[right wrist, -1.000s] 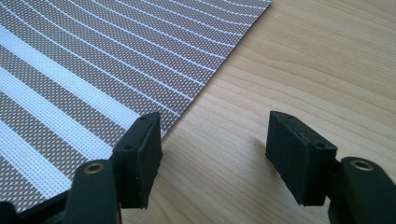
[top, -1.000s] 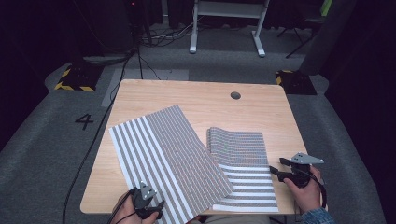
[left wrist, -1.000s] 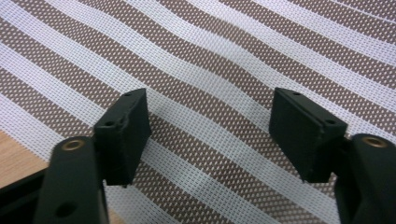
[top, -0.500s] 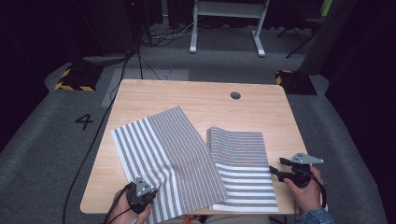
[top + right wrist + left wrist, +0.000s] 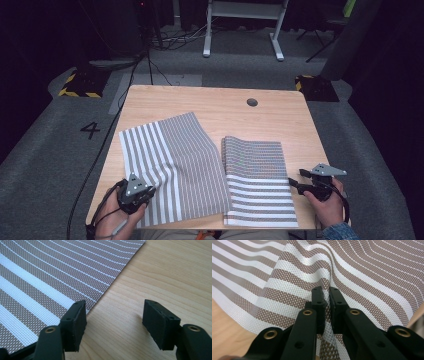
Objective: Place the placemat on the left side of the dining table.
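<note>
Two striped woven placemats lie on the wooden table [image 5: 220, 107]. The left placemat [image 5: 172, 165] sits skewed toward seven o'clock, its right edge overlapping the right placemat [image 5: 257, 182], which lies square at five o'clock. The left gripper [image 5: 325, 301], held low at the table's near-left corner, has its jaws clenched on a raised fold of the left mat's coarse mesh. The right gripper [image 5: 113, 322] rests at four o'clock, jaws spread wide over bare pale wood just beside the right mat's edge, holding nothing.
</note>
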Demonstrator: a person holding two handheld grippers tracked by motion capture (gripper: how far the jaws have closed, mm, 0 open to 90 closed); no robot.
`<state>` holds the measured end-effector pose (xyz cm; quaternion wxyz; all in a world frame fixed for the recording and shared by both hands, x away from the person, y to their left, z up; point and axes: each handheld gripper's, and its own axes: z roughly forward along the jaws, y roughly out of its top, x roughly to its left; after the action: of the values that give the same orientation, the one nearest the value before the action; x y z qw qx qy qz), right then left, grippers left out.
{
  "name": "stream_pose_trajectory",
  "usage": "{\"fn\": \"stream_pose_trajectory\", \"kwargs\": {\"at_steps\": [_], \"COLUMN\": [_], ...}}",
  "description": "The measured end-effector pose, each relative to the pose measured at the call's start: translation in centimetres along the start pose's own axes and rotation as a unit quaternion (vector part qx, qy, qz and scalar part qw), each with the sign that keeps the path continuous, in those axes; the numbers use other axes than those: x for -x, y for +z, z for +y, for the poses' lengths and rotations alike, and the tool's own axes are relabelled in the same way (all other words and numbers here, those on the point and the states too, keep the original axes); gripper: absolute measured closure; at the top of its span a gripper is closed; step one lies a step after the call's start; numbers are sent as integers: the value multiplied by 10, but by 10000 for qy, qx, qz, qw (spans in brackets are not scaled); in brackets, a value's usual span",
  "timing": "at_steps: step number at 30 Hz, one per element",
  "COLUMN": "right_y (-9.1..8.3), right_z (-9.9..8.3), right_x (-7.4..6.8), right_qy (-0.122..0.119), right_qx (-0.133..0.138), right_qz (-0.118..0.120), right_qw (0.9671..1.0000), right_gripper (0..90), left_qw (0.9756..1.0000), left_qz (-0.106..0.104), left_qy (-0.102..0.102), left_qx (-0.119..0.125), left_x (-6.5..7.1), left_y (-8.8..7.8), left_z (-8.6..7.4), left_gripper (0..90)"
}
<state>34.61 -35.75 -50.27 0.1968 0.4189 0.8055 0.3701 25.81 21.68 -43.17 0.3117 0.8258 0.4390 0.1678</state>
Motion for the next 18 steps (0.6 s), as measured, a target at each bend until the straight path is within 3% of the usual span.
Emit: {"fn": "stream_pose_trajectory", "kwargs": {"at_steps": [7, 11, 18], "right_y": [0, 0, 0], "right_z": [0, 0, 0], "right_x": [0, 0, 0], "right_qy": [-12, 0, -29], "right_qx": [-4, -1, -11], "right_qz": [-7, 0, -17], "right_qw": [10000, 10000, 10000], "right_gripper": [356, 356, 355], "left_qw": [10000, 9999, 9981], "left_qz": [-3, -148, -341], "left_qy": [24, 6, 374], "left_qx": [22, -29, -349], "left_x": [-30, -47, -74], "left_y": [2, 8, 27], "left_z": [9, 11, 18], "left_gripper": [844, 843, 842]}}
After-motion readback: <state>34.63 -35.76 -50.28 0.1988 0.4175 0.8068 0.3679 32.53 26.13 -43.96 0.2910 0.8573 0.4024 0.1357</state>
